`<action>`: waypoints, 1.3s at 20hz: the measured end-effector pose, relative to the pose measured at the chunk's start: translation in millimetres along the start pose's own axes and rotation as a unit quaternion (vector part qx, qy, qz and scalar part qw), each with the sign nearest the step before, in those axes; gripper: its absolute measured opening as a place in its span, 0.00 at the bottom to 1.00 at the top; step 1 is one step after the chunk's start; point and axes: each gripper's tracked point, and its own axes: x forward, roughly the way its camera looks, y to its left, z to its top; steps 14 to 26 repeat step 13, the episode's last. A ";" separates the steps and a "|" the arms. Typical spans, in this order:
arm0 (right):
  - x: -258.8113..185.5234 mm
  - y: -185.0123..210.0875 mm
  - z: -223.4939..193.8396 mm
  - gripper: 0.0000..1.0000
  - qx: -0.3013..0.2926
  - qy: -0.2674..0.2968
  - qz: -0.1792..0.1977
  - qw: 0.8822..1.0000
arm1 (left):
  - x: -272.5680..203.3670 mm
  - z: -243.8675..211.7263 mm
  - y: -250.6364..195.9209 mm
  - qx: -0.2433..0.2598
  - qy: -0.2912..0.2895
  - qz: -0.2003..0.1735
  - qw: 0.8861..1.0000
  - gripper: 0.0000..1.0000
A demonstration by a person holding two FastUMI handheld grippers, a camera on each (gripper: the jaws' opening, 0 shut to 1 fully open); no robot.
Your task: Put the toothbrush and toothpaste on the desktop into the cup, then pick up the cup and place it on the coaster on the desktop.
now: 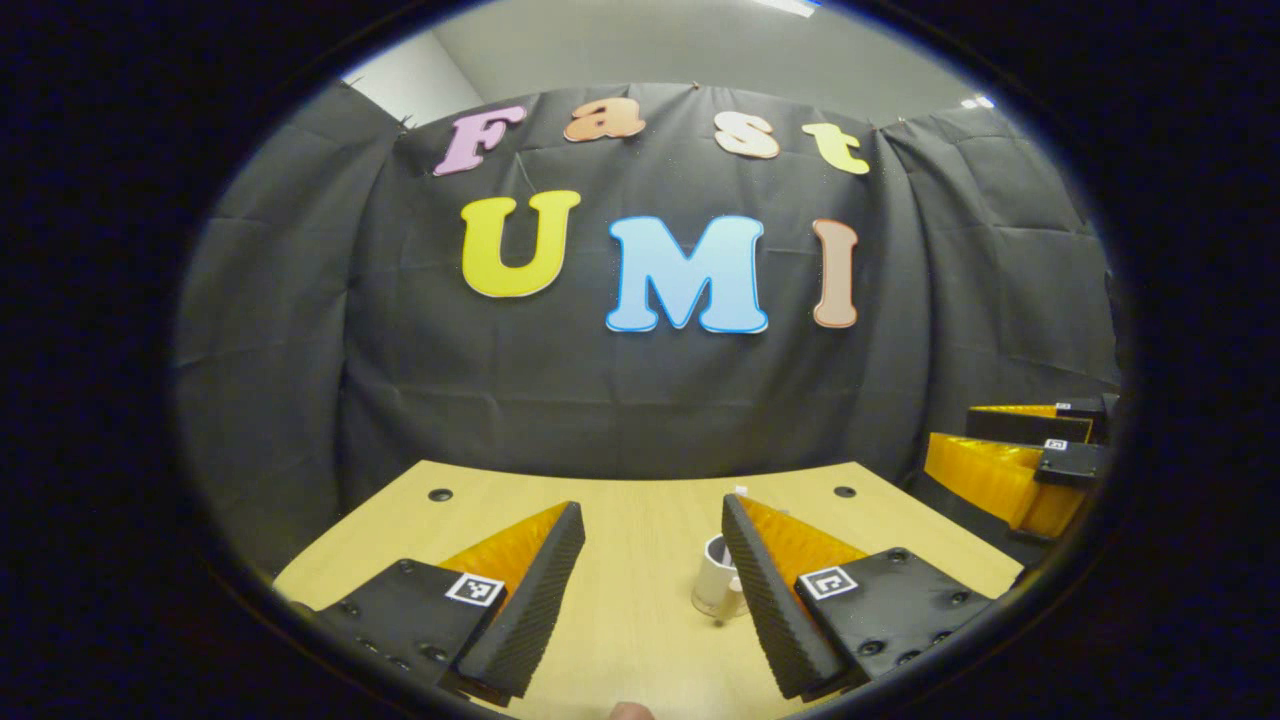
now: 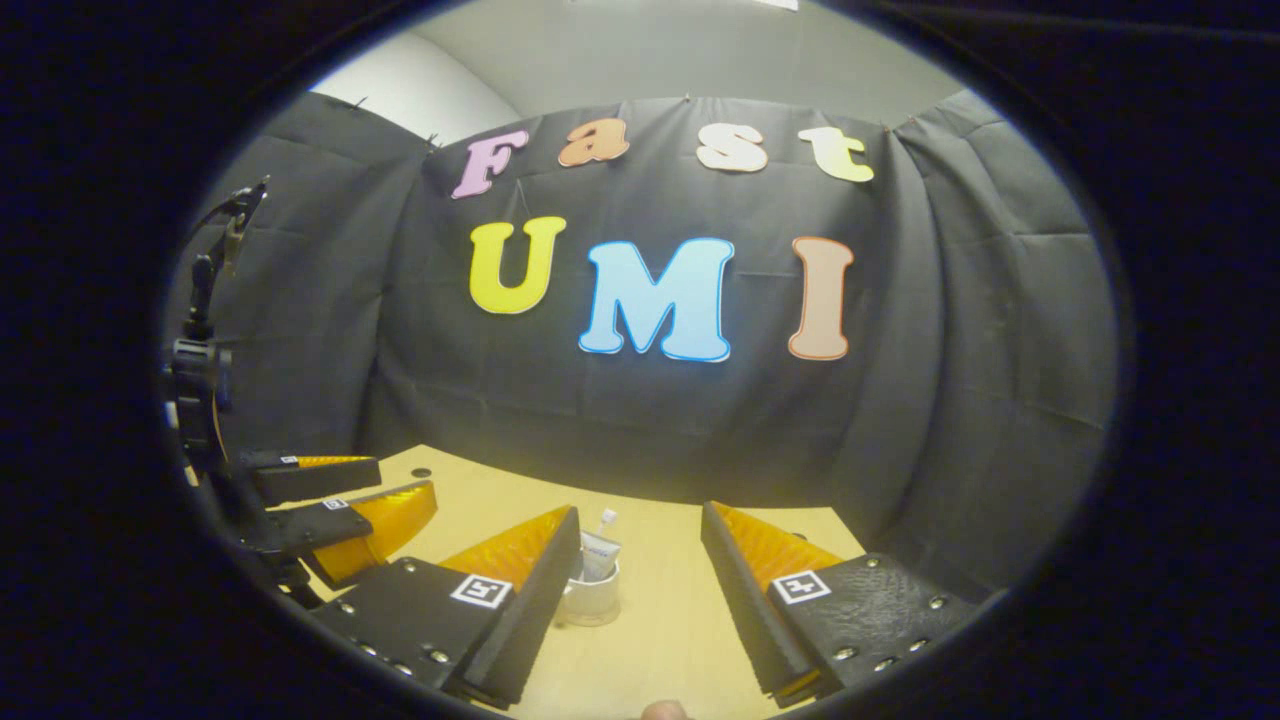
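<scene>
Both the left gripper (image 1: 652, 545) and the right gripper (image 2: 640, 555) hang with fingers spread wide and empty above the desk (image 2: 680, 620), where the cup (image 2: 592, 598) stands upright (toothpaste (image 2: 598, 553) inside it).

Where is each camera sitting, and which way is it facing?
Left gripper view: rides on the left tool, facing the booth wall across the desktop; the cup stands by its right finger, the right tool beyond.
Right gripper view: rides on the right tool, facing the same wall; the left tool is at left.
Shared: cup, desktop, wall.
</scene>
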 end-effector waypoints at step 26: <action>-25.7 25.3 2.5 0.80 0.033 -0.001 -0.025 0.999 | -31.9 7.8 29.3 0.026 -0.050 -0.001 0.998 0.99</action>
